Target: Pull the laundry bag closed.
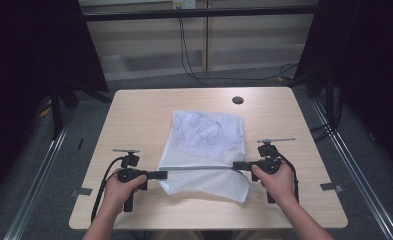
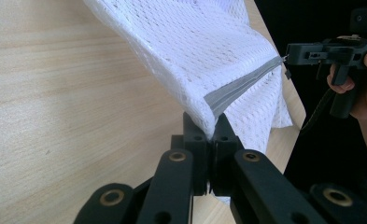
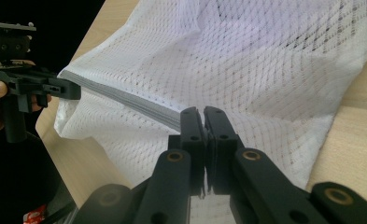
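- While both grippers pull a grey zipper strip taut across the lower middle of the high view, a white mesh bag lies at the table's centre.
- Left gripper is clenched on the strip's left end.
- Right gripper is clamped on its right end.
- Beyond the strip, the mesh spreads toward the frame's top.

We note bare desk left, right and beyond the mesh bag; either tool could pass there freely. The bag's grey zipper strip, stretched taut between left tool and right tool, bars the near middle. A small dark hole marks the far edge.
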The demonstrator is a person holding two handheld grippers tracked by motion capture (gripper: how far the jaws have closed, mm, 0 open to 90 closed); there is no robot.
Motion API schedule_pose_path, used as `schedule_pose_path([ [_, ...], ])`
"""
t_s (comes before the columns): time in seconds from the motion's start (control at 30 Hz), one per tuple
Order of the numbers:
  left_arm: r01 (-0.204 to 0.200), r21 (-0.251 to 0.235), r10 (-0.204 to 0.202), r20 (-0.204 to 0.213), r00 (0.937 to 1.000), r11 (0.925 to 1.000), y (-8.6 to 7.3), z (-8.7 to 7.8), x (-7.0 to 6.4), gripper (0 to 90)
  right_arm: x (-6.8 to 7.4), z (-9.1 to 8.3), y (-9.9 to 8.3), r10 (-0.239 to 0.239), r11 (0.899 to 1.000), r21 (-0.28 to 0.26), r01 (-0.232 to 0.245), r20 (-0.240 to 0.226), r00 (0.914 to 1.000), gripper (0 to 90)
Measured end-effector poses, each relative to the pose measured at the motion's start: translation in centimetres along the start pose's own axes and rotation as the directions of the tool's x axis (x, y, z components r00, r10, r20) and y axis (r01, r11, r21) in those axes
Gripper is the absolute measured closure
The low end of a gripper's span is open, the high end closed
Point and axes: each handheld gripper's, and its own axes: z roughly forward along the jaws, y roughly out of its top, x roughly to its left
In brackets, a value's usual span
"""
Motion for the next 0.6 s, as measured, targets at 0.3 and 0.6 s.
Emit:
schedule_pose_path([
  [0.3,0.01,-0.001,-0.01,0.005,0.9999,1.0,0.08,0.07,0.02,88.4,-0.24,-0.36,-0.14,-0.005,1.0,-0.003,0.005,0.005,1.0,87.7],
  [0.6,-0.001,0.005,0.001,0.004,1.0,1.0,0.29,0.28,-0.01,88.4,-0.66,-0.73,-0.43,0.005,1.0,-0.015,-0.005,0.014,0.9999,87.8],
])
